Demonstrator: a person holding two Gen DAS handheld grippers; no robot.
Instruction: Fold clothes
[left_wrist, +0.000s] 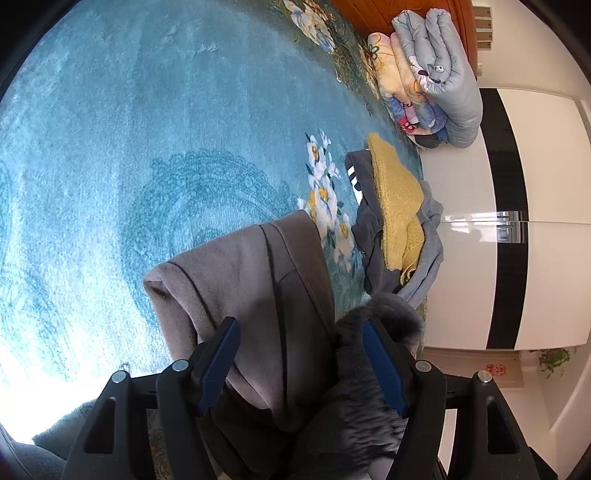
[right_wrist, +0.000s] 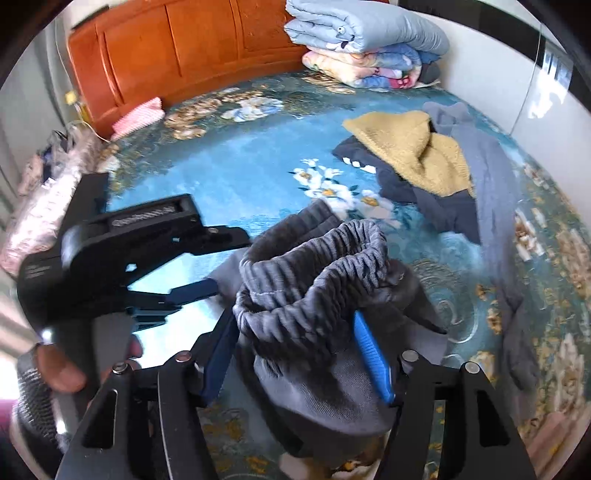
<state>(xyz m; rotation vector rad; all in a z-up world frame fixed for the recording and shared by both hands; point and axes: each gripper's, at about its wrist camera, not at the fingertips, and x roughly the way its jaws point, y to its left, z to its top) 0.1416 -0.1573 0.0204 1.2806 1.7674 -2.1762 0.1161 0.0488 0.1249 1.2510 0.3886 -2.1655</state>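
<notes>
Risk first: grey fleece trousers with a ribbed elastic waistband (right_wrist: 314, 266) sit bunched at the near edge of the teal floral bedspread (left_wrist: 110, 166), between the blue pads of both claws, and neither pad visibly presses on cloth. Right claw (right_wrist: 295, 354) stands spread around the waistband, gap on both sides. Left claw (left_wrist: 299, 365) is also spread, straddling the folded leg part of the same garment. If either one lifts now, I expect the cloth to slide out or come up by one layer only, and the fold goes skewed. Waistband is gathered and doubled, so a pinch could catch a single ply.

Second risk: both claws are close together over one lump; left claw body sits just left of the right claw's left pad, so a clash looks possible.

Unsorted pile of mustard knit, dark striped garment and blue-grey piece (right_wrist: 424, 173) lies far right, apart from the trousers.

Hard to read: near ends of the trousers are hidden under the claw bodies; right wrist view is motion-blurred; bright glare washes out the near-left bedspread; trouser leg ends not visible.
</notes>
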